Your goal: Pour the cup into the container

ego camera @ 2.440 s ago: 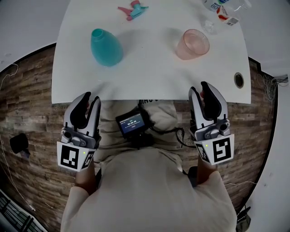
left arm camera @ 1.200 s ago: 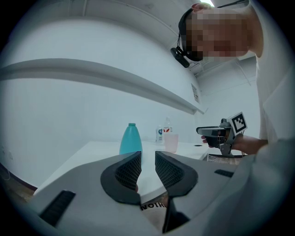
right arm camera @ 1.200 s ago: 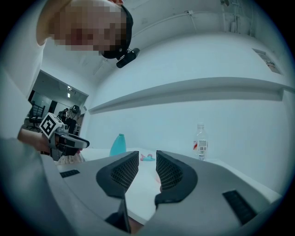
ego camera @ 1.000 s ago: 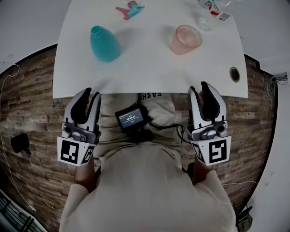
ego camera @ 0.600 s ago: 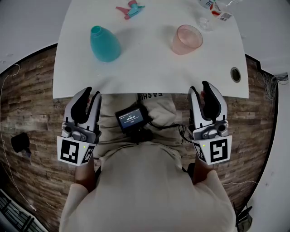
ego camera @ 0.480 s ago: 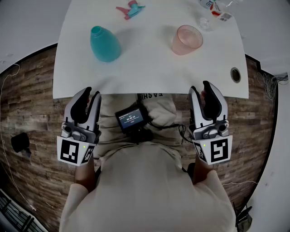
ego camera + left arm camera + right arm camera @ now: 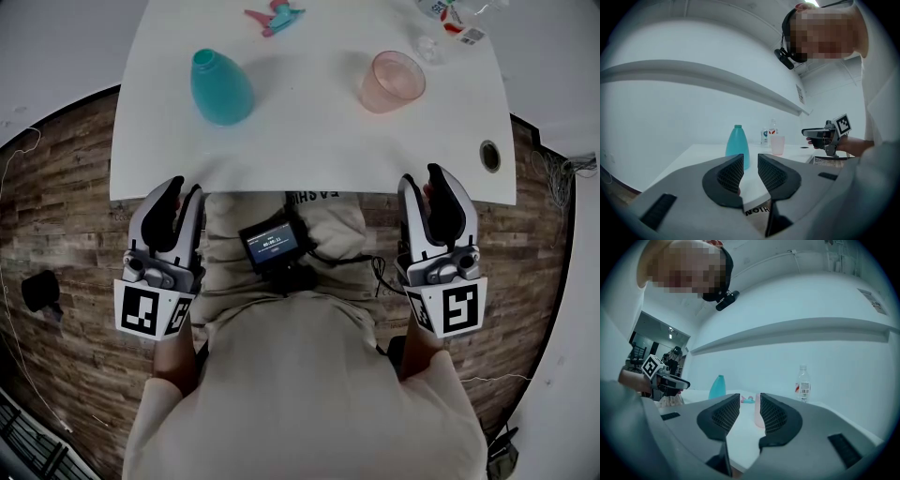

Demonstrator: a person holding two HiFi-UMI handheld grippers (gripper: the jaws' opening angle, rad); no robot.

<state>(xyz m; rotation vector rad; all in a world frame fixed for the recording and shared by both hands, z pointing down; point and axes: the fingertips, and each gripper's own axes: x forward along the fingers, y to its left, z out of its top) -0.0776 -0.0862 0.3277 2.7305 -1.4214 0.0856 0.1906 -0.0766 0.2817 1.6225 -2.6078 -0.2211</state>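
Observation:
A teal bottle-shaped container with an open neck stands upright on the left of the white table. A translucent pink cup stands upright on the right. Both grippers hang short of the table's near edge, over my lap and apart from both objects. My left gripper points towards the container, jaws almost together with nothing between them. My right gripper points towards the cup, its jaws also nearly together and empty. The left gripper view shows the container and cup ahead; the right gripper view shows the cup beyond its pads.
A pink and teal spray head lies at the table's far edge. A clear plastic bottle lies at the far right corner. A cable hole sits near the right edge. A small screen device hangs at my chest. Wooden floor surrounds the table.
Both grippers have stayed below the table's near edge, drifting only slightly. The left jaws look a little closer together. The cup and container have not moved.

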